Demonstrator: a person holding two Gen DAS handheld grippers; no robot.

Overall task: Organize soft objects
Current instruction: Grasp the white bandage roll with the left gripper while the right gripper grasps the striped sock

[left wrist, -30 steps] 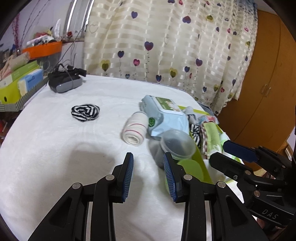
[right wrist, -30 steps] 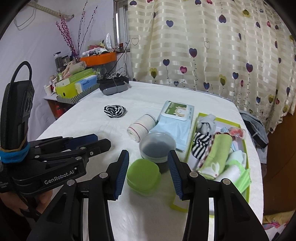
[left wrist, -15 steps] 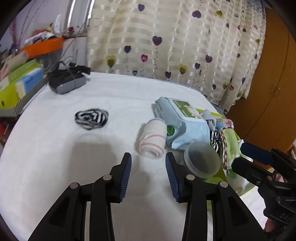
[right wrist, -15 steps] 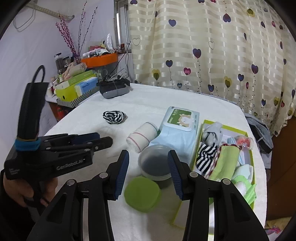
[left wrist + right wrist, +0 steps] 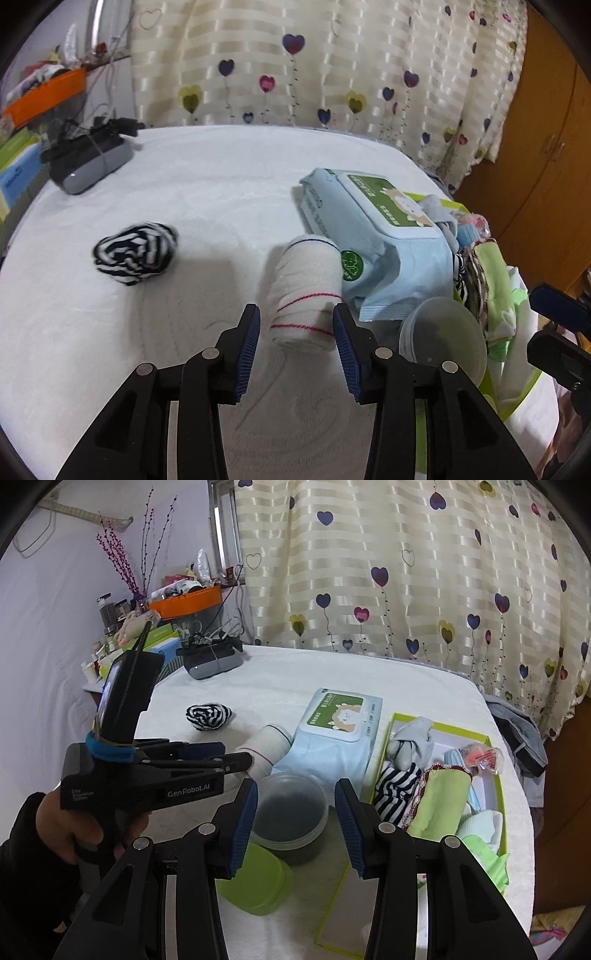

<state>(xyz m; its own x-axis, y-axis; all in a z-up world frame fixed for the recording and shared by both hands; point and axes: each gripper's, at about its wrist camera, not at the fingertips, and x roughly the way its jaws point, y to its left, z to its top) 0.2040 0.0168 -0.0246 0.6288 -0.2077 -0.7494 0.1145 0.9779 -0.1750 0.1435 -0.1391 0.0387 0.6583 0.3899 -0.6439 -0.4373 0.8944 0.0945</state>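
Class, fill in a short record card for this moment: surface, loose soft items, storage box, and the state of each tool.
surface: white cloth-covered table
loose soft items: white rolled sock with red stripes; black-and-white striped bundle
storage box: green-rimmed box holding folded textiles
left tool: jaws opening, astride the near end of the rolled sock, pads not pressing
right tool: open, clear plastic tub beyond its tips

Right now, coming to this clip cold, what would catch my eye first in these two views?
Most likely the white rolled sock with red stripes, lying between the opening jaws of the left gripper, its pads not yet touching it. Next, the green box at the right, packed with folded soft items, beside a blue wipes pack. A lone black-and-white striped bundle sits apart on the white table.
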